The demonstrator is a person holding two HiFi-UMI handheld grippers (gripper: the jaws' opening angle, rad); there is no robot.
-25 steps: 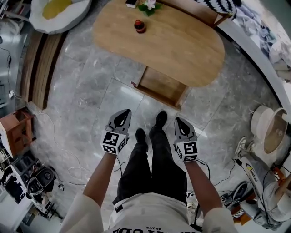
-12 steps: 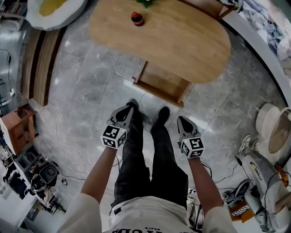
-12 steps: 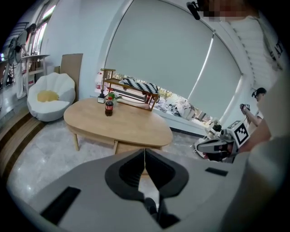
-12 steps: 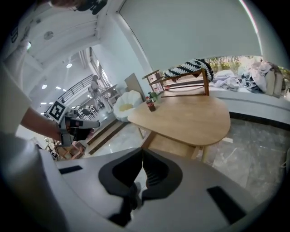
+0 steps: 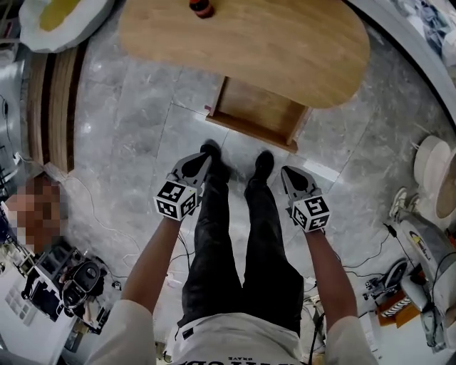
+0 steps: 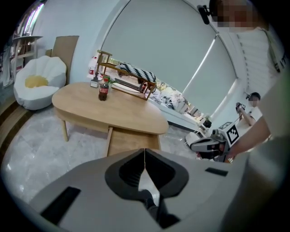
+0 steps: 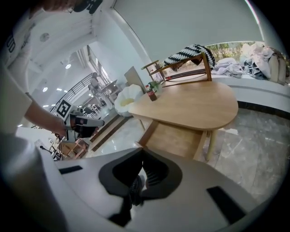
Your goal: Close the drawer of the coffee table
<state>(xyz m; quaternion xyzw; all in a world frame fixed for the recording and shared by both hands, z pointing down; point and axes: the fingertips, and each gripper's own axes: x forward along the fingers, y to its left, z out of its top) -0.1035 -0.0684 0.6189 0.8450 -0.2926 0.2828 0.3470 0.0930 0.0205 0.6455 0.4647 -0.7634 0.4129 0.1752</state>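
An oval wooden coffee table (image 5: 285,43) stands at the top of the head view, and its drawer (image 5: 256,114) is pulled out toward me. My left gripper (image 5: 198,162) is shut and empty, held above the floor just short of the drawer's front, beside my left shoe. My right gripper (image 5: 291,173) is also shut and empty, level with it on the other side of my legs. In the left gripper view the table (image 6: 108,106) and open drawer (image 6: 133,142) lie ahead beyond the shut jaws. The right gripper view shows the drawer (image 7: 176,140) under the tabletop (image 7: 190,106).
A dark bottle (image 5: 201,7) stands on the tabletop. A white beanbag seat (image 5: 57,21) sits at top left beside a wooden step (image 5: 57,100). Cables and equipment (image 5: 71,278) crowd the lower left; appliances (image 5: 420,242) stand at the right. A wooden rack (image 6: 127,81) stands behind the table.
Both grippers have sunk lower and come closer to the drawer front. My view has moved in toward the table, which now fills the top of the head view.
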